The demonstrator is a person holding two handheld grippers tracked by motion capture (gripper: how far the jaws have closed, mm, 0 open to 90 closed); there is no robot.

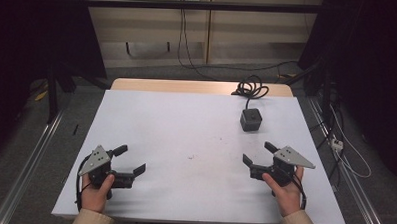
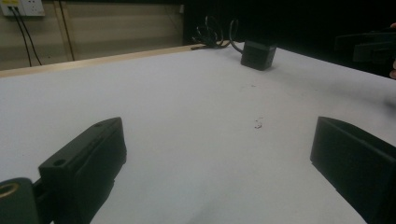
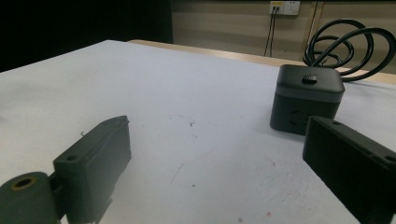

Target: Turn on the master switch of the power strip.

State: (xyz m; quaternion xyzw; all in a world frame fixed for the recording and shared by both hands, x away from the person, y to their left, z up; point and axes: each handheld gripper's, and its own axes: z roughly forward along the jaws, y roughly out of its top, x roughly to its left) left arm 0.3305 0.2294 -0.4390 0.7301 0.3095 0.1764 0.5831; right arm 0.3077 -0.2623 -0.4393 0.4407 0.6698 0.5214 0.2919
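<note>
**Both grippers held wide beside a black cube socket**

The left black two-jaw gripper [image 1: 133, 159] rested low over the white table sheet [image 1: 186, 126] near its front left corner, its jaws spread wide with nothing between them. The right black two-jaw gripper [image 1: 258, 153] sat near the front right, jaws likewise spread and empty. A small black cube-shaped power socket [image 1: 251, 119] stood upright on the sheet toward the far right, beyond the right gripper and apart from it. In the right gripper view the cube [image 3: 306, 99] appeared just past the right-hand jaw, a small button on its top face. Its black coiled cable [image 1: 250, 87] lay behind it at the table's far wooden edge [image 1: 177, 86]. Each gripper was held by a hand.
</note>
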